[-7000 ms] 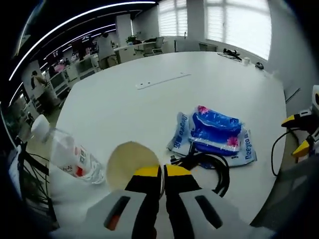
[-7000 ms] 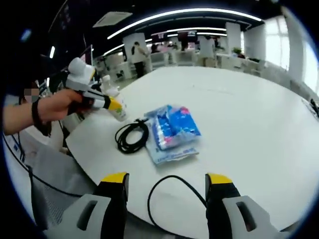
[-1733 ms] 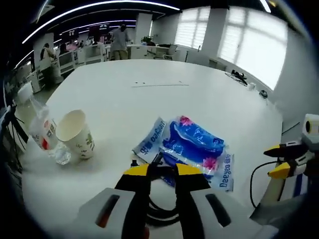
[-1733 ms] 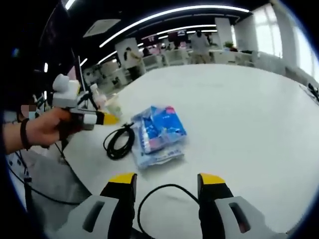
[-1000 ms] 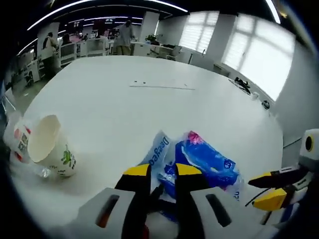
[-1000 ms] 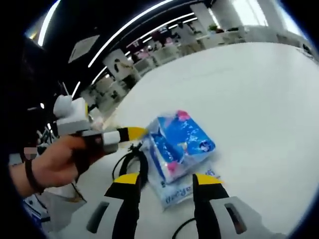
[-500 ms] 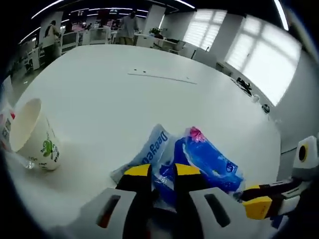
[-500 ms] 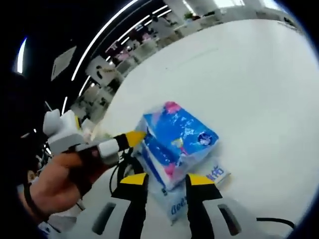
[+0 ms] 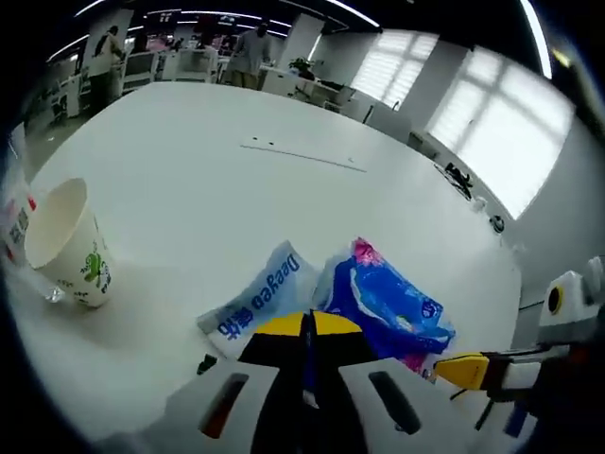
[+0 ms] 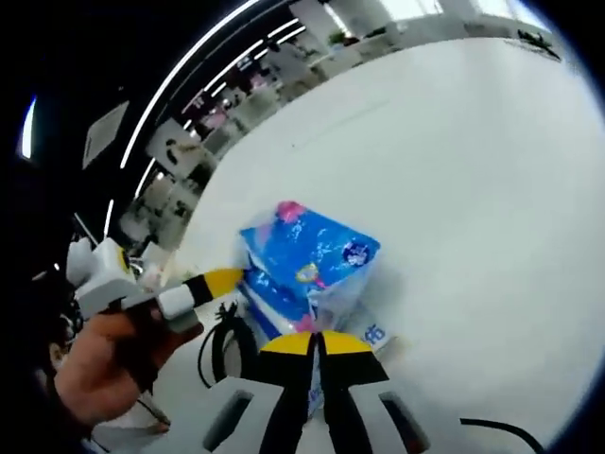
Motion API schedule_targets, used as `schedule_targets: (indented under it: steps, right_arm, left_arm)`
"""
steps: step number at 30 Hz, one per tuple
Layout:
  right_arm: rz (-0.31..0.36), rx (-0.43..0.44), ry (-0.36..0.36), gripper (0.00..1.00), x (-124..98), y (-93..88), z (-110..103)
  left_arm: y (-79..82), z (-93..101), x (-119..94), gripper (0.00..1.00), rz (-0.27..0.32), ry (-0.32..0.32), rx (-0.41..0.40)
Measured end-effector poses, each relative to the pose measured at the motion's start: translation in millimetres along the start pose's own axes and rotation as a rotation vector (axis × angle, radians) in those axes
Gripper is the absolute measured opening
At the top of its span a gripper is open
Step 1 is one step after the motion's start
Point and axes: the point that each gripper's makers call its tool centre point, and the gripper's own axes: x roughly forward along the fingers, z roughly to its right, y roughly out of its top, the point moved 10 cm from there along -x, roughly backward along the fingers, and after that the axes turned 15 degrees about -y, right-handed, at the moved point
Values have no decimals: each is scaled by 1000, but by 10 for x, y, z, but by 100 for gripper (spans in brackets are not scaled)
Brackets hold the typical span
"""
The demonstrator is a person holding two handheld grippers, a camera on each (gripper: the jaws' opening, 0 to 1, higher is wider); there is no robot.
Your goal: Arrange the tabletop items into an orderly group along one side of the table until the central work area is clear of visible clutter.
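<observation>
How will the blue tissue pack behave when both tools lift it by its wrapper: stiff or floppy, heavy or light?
Probably floppy: the tissue pack has thin crinkled film that bulges unevenly. Likely light for its size, as soft wrapped tissue. The glossy film may slip, and both the left tool and the right tool appear to pinch only wrapper edges, so it may sag between them.

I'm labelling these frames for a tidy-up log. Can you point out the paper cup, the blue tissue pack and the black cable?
paper cup (image 9: 66,248), left gripper view, on its side wall.
blue tissue pack (image 10: 302,248), right gripper view, on its top face.
black cable (image 10: 222,352), right gripper view, on the coiled loop.
</observation>
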Motion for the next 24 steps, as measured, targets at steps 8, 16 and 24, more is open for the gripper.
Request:
schedule_targets:
  steps: [8,16,24]
  right_arm:
    - [19,0,8,0,-65,-27,29]
    - [27,14,9,0,-151,-90,109]
    - [49,40,3,0,-267,-131,280]
  left_arm:
    - [-26,70,-110,0,-16,-4,34]
    - [-114,182,-114,0,-33,-26,51]
    - [-298,401,-159,0,-69,-34,71]
